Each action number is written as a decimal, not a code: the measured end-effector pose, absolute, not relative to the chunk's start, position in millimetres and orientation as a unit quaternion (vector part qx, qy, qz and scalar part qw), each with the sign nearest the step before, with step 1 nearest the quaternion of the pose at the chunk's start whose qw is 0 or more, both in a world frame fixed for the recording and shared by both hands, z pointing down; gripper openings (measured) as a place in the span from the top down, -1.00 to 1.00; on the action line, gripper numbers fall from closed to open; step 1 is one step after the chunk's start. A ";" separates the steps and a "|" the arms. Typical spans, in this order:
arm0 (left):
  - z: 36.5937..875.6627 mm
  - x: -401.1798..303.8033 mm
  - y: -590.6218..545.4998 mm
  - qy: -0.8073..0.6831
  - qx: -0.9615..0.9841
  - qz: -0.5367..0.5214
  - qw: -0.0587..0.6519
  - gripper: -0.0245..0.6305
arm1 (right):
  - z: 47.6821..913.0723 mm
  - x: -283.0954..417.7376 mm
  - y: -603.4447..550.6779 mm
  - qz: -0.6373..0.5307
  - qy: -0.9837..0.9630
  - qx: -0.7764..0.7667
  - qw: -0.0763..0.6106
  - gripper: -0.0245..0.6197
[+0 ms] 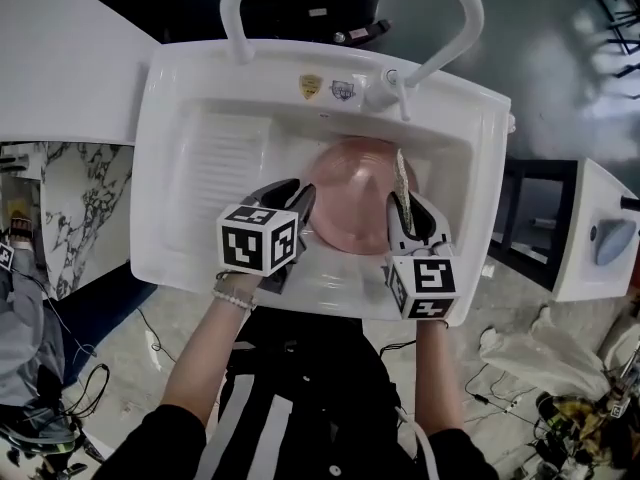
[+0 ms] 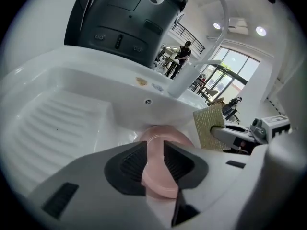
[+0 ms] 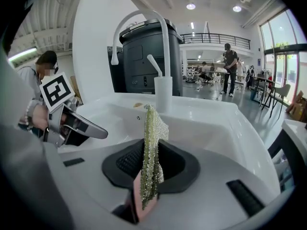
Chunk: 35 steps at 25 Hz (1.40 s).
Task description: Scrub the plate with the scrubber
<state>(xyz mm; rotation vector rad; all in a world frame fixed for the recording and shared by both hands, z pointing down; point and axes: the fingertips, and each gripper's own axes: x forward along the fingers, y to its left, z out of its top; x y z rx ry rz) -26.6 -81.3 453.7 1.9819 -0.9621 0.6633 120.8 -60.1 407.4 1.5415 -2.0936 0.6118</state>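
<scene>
A pink plate (image 1: 350, 193) lies in the basin of the white sink (image 1: 160, 118). My left gripper (image 1: 292, 203) hangs at the plate's left rim with its jaws open. In the left gripper view the pink plate (image 2: 168, 134) shows through the gap of that gripper (image 2: 154, 164), and I cannot tell whether the pads touch it. My right gripper (image 1: 412, 216) is over the plate's right rim, shut on a thin yellow-green scrubber (image 1: 402, 183) that stands upright. The scrubber (image 3: 152, 147) fills the gap of the right gripper (image 3: 149, 169).
A ribbed drainboard (image 1: 215, 163) takes up the sink's left part. The faucet (image 1: 400, 83) stands at the back rim, with an arched white tube (image 1: 240, 8) over it. White counters flank the sink. Cables (image 1: 500, 388) lie on the floor.
</scene>
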 end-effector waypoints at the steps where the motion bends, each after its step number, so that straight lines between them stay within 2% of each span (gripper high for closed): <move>1: 459.6 -26.6 -81.6 -0.383 0.783 0.271 0.409 0.64 | 412.0 120.4 -60.3 0.229 -0.762 0.559 0.233 0.69; 11: 508.9 -17.4 -92.6 -0.394 0.759 0.310 0.415 0.55 | 448.9 125.5 -72.8 0.230 -0.757 0.546 0.275 0.69; 30: 552.1 -19.6 -91.0 -0.410 0.714 0.333 0.460 0.56 | 515.9 136.7 -81.3 0.259 -0.712 0.554 0.345 0.69; 33: 553.8 -20.4 -90.5 -0.408 0.712 0.337 0.462 0.60 | 521.7 135.2 -84.7 0.266 -0.704 0.562 0.343 0.69; 35: 555.8 -23.2 -91.7 -0.413 0.709 0.342 0.458 0.72 | 526.3 131.8 -87.8 0.261 -0.702 0.560 0.354 0.69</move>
